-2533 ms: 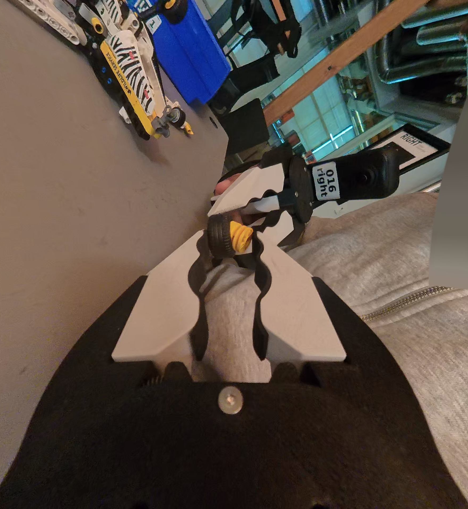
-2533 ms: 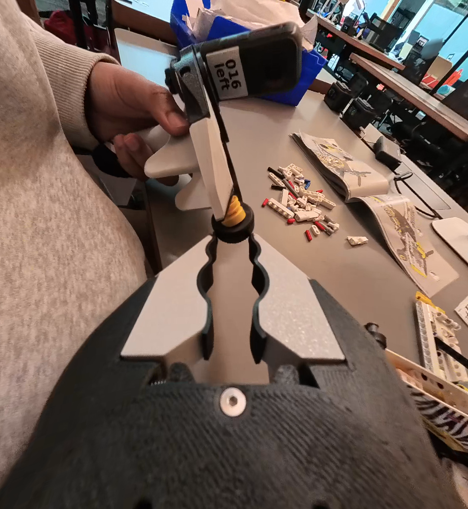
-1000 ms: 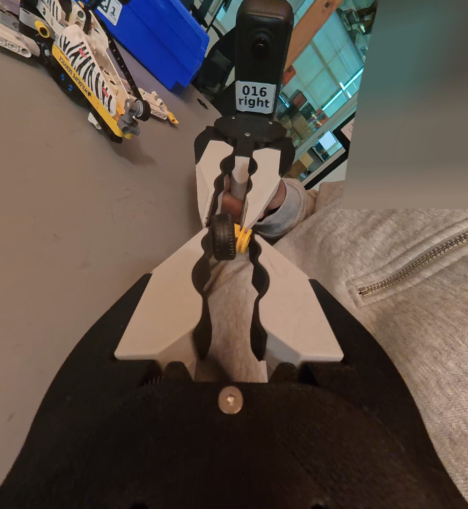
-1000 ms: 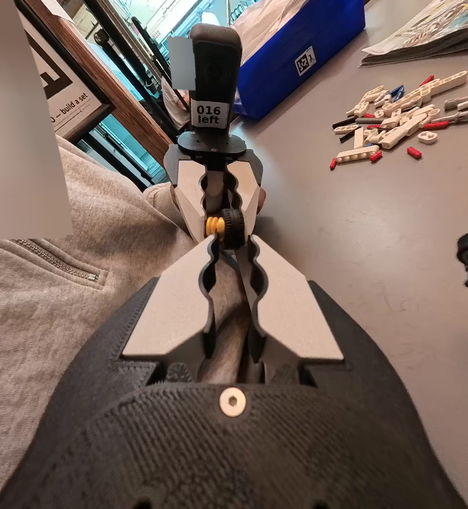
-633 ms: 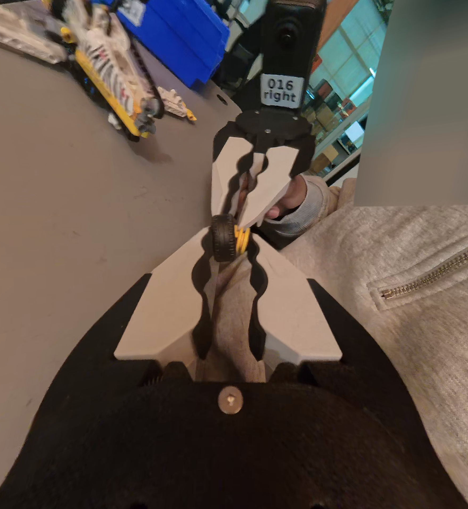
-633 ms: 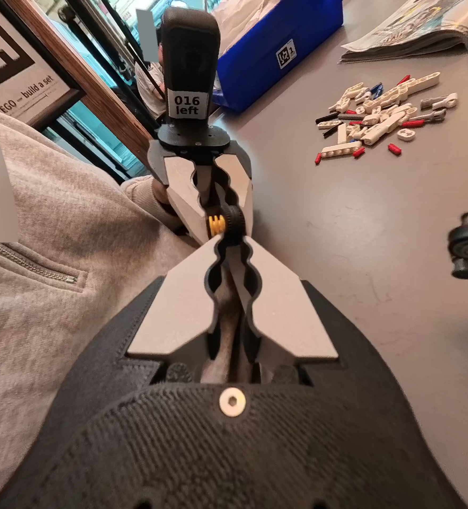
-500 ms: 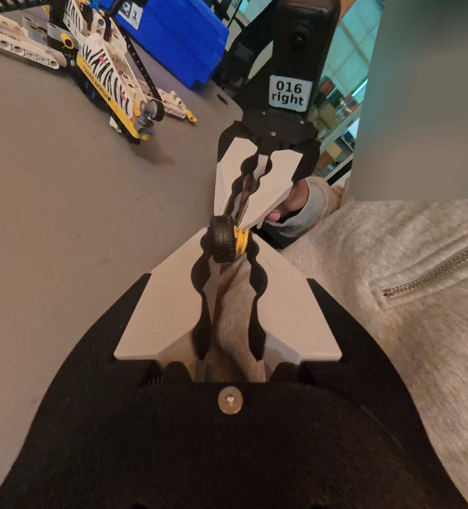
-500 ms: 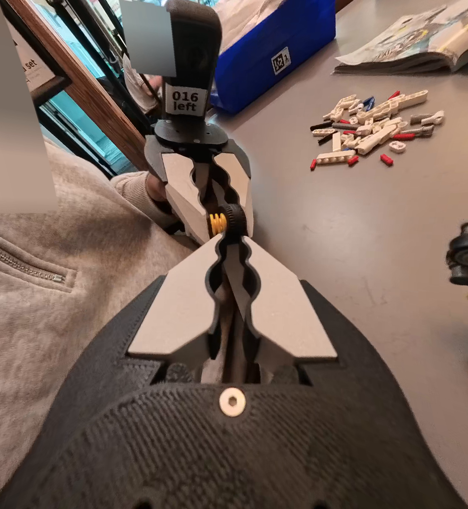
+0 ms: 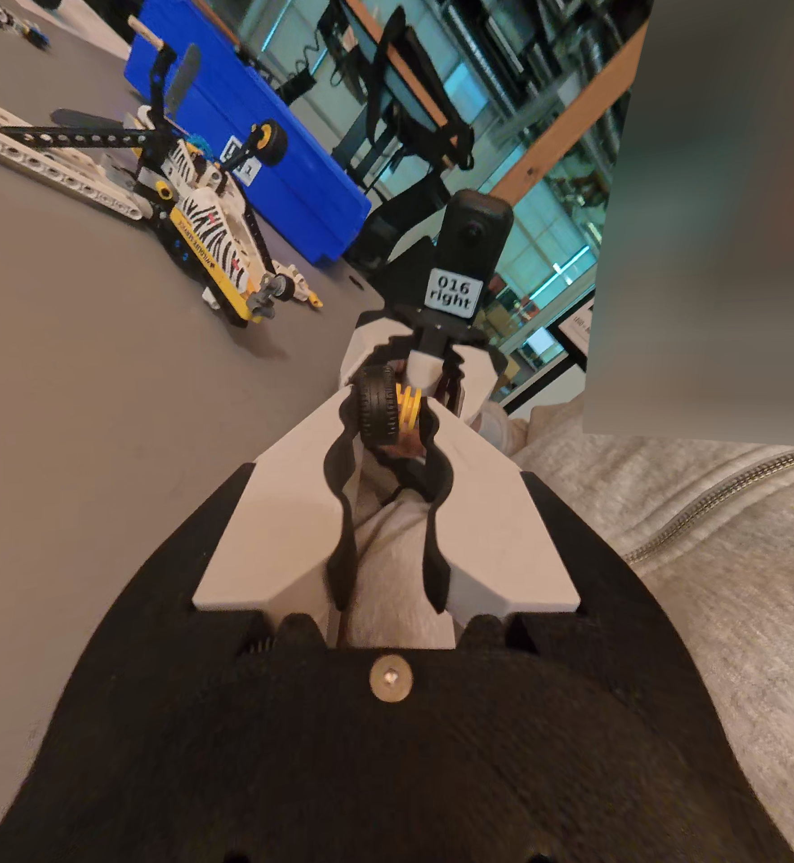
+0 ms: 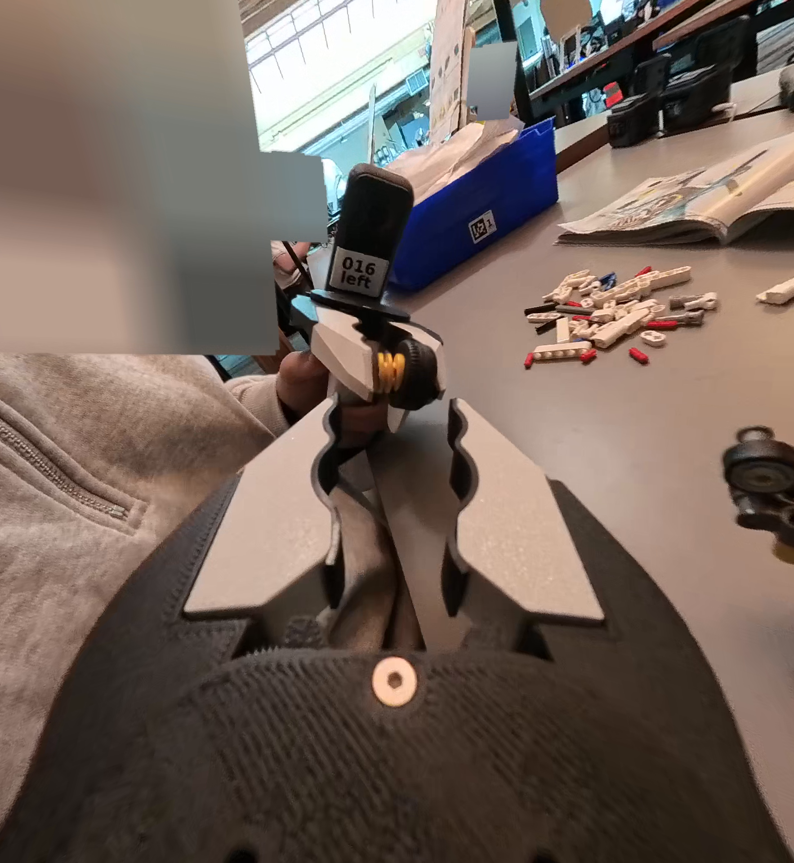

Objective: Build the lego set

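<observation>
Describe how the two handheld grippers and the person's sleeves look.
Each gripper, left gripper and right gripper, has a black textured body with a silver screw, and two pale grey wedge fingers edged with wavy black pads. Each carries a black camera bearing a white sticker. The sleeves are heathered grey, from a zipped sweatshirt.

Dim warm indoor light; wide-angle edge distortion, slight motion blur.

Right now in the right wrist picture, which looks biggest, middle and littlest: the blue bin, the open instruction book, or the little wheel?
1. Blue bin
2. Open instruction book, looks about alike, so unsure
3. Little wheel, though nearest
</observation>
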Motion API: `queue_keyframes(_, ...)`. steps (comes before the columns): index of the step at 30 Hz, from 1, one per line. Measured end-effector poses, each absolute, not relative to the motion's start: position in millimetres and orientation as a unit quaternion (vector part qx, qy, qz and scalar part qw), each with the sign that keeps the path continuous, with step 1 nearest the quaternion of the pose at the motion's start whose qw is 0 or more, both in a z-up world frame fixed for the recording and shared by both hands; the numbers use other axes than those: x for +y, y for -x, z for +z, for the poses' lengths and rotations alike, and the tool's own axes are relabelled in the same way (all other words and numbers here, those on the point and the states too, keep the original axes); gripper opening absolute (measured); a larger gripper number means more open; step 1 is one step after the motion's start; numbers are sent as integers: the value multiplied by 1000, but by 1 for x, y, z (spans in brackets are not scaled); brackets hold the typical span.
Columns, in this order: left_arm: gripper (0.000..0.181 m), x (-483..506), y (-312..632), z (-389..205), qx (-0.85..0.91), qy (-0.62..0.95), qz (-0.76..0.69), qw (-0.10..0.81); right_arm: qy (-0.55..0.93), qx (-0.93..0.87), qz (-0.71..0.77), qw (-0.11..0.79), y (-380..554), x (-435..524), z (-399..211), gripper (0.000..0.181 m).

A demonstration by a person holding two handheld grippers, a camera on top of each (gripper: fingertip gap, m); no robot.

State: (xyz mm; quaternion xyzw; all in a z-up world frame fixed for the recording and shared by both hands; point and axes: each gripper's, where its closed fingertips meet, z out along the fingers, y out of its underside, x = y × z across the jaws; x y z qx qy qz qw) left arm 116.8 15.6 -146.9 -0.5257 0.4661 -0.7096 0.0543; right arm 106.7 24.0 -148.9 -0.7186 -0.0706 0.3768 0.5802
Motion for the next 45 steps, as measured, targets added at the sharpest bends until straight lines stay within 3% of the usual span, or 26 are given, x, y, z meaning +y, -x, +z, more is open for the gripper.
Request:
queue_keyframes(8,24,11,-118,-142,456,510,-728,42,678,-38,384,626,-117,28,-131,45)
queue_keyframes(20,23,-13,-106,-146,542,475,-693,26,687,-102,461,552,-100,13,-140,29)
queue_keyframes(45,23,-12,-106,-156,564,475,-673,54,708,-132,398,568,-97,12,-146,21)
